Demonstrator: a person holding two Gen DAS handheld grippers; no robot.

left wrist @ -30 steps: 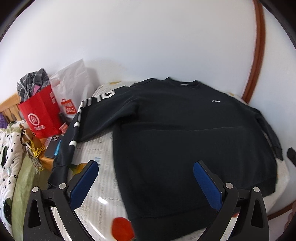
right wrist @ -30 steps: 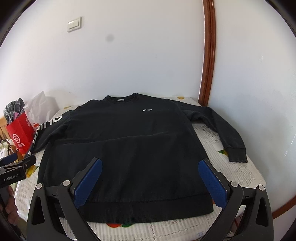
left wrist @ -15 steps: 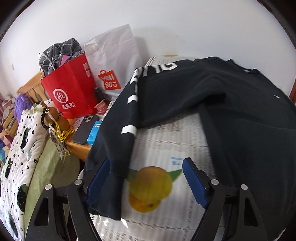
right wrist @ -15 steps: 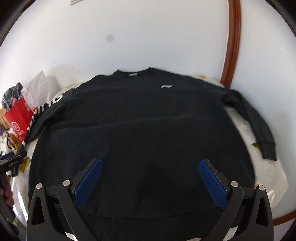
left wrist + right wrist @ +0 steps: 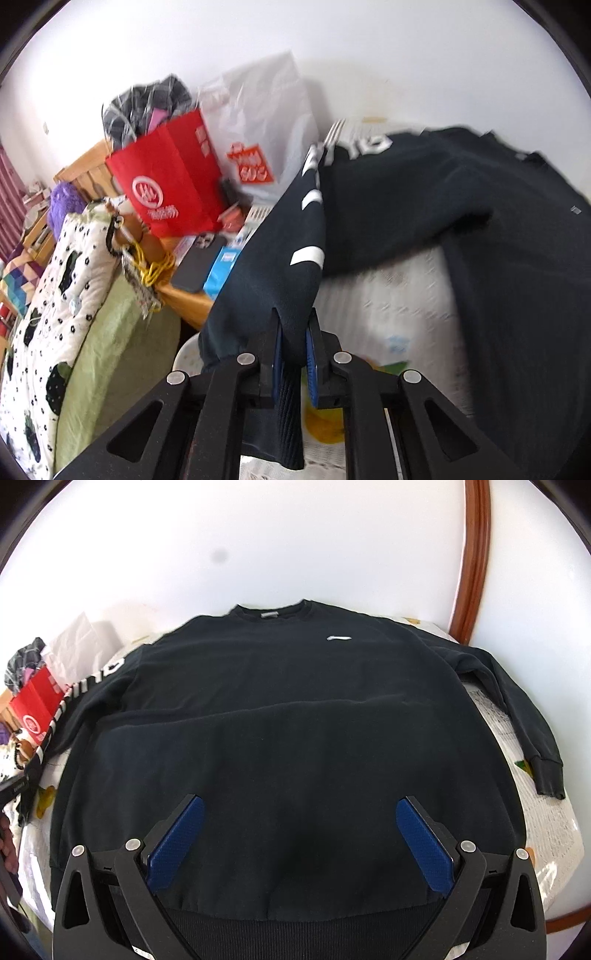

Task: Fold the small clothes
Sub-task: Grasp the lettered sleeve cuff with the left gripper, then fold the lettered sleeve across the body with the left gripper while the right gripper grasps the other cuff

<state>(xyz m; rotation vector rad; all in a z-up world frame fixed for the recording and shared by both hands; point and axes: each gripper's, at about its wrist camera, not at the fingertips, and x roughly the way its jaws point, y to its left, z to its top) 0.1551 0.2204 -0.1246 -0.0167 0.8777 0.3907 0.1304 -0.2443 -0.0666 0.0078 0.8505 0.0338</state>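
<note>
A black sweatshirt point(image 5: 295, 716) lies spread front-up on a white printed cloth point(image 5: 543, 834), neck toward the wall. Its left sleeve point(image 5: 284, 258), with white lettering, hangs over the table's left edge. My left gripper point(image 5: 293, 334) is shut on that sleeve near the cuff, fabric pinched between the blue pads point(image 5: 312, 354). My right gripper point(image 5: 299, 812) stands open above the sweatshirt's lower body, close to the hem, nothing between its fingers. The right sleeve point(image 5: 517, 709) lies flat at the right, cuff toward the near edge.
Left of the table stand a red paper bag point(image 5: 173, 184) and a white plastic bag point(image 5: 258, 125), with a phone point(image 5: 195, 266) on a wooden surface. A spotted quilt point(image 5: 55, 302) lies further left. A brown door frame point(image 5: 476, 561) rises at the back right.
My left gripper closed from wide open onto the left sleeve after swinging left to it. My right gripper dropped lower and closer over the sweatshirt body, still open.
</note>
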